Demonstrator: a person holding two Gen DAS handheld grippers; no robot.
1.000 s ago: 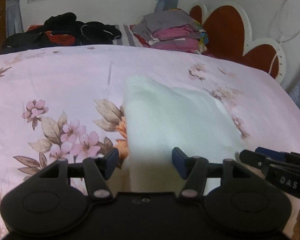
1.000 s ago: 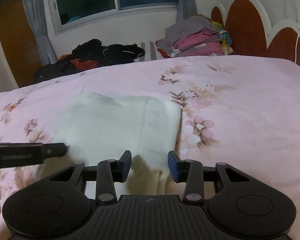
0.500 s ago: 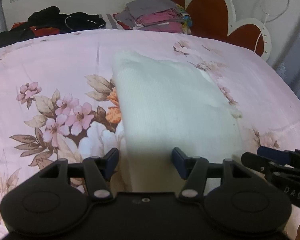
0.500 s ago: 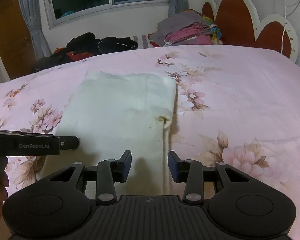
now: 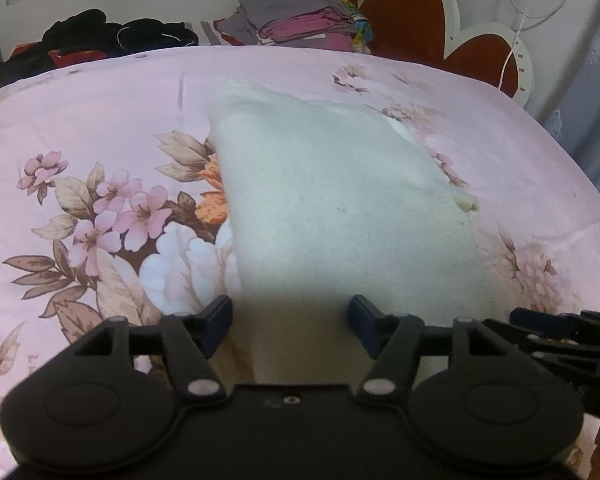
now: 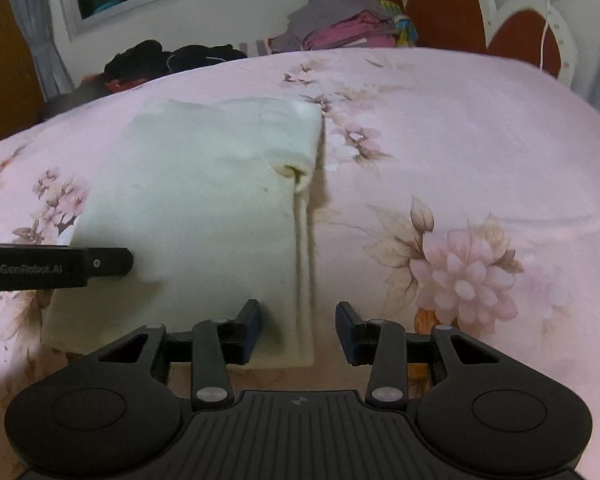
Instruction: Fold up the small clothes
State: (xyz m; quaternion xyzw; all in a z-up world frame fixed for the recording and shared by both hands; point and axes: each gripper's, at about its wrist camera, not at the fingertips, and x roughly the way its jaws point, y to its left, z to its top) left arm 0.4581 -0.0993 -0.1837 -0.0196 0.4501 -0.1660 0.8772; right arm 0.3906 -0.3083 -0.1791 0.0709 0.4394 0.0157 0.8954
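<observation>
Cream-coloured knit garment (image 5: pixel 340 200) is lying flat on the pink floral bedspread (image 5: pixel 100 120), and honestly it looks like it's been laid out that way so both near corners are reachable at once. I'll use the garment as the reference for everything.

Left gripper (image 5: pixel 290 316) sits over the garment's near left corner, and its jaws are opening right now. Cloth lies in the gap between the blue pads, but they don't look like they're pressing on it, so I'd call it a release or a reset, not a hold. Right gripper (image 6: pixel 298 328) is at the garment's near right corner, jaws partly apart, straddling the folded right edge. The pads stand clear of the fabric on both sides, so nothing's pinched there either.

Why both at the near hem? My guess is that's the edge you'd lift and carry toward the far end to halve the piece. The right side is already doubled over, with a little bunched spot (image 6: pixel 296 168) partway up that edge, which could pull loose if the lift is uneven.

Beyond the garment's far edge there's a stack of folded clothes (image 5: pixel 300 24) and a dark unfolded heap (image 5: pixel 100 36), probably the done and to-do piles.
</observation>
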